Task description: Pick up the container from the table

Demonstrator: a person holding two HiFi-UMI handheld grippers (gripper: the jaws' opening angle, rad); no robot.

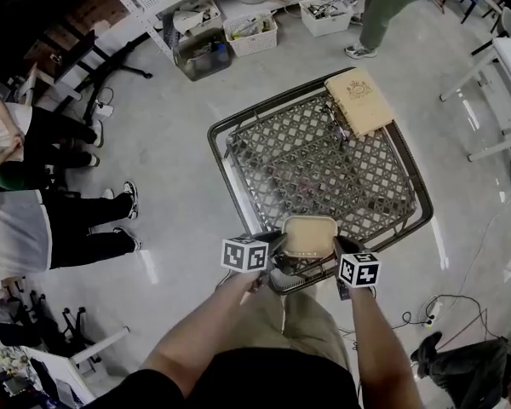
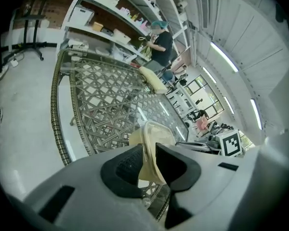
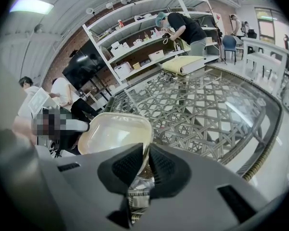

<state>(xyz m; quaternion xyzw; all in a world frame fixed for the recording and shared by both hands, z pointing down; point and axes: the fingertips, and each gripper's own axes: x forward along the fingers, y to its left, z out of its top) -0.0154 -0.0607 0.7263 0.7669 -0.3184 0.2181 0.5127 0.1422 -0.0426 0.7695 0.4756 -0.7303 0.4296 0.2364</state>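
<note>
Grasping seems finished, lifting not yet — the beige container [image 1: 310, 235] sits at the near edge of the lattice table [image 1: 324, 169]. We have the left gripper [image 2: 149, 152] pinching one rim of it and the right gripper [image 3: 146, 159] pinching the opposite rim. We judge that only the raising is left.

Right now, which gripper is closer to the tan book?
Right. The right gripper grips the container straight across from the tan book; the left gripper grips it further left.
</note>
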